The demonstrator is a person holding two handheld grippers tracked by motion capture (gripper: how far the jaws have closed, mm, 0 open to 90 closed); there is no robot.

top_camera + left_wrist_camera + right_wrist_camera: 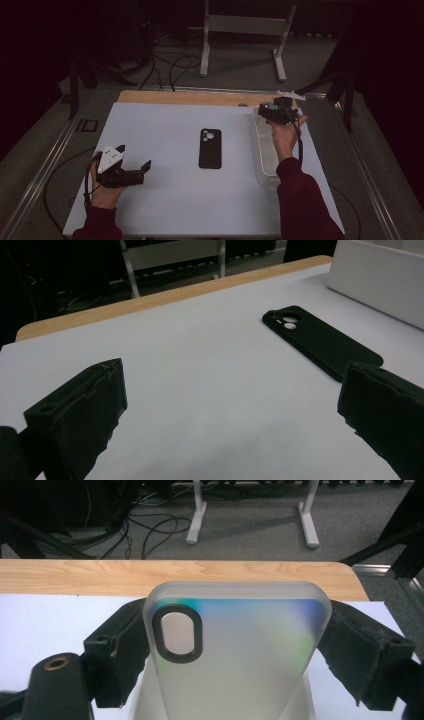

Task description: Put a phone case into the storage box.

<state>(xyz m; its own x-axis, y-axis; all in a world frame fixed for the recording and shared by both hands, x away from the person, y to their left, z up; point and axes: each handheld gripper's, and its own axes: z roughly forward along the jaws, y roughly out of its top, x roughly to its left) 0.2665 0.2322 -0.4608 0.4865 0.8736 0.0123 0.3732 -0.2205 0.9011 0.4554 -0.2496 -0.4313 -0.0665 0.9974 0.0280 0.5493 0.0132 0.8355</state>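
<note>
A black phone case (pixel 210 148) lies flat at the middle of the white table top, camera cutout toward the far edge; the left gripper view has it ahead to the right (pixel 320 340). My left gripper (pixel 134 157) rests low at the table's left front, jaws wide apart with nothing between them (pixel 232 385). My right gripper (pixel 277 112) is raised over the far end of a clear tray (pixel 265 165). It is shut on a frosted translucent phone case (pixel 240 645) with an oval camera hole, both jaws pressing its long sides. That case's edge juts out above the gripper (pixel 291 94).
The white mat (pixel 170 200) covers a wooden table whose bare far strip (pixel 150 577) lies beyond it. The clear tray's wall (pixel 380 285) stands at the right. Cables and a white metal stand (pixel 240 25) are on the floor behind the table.
</note>
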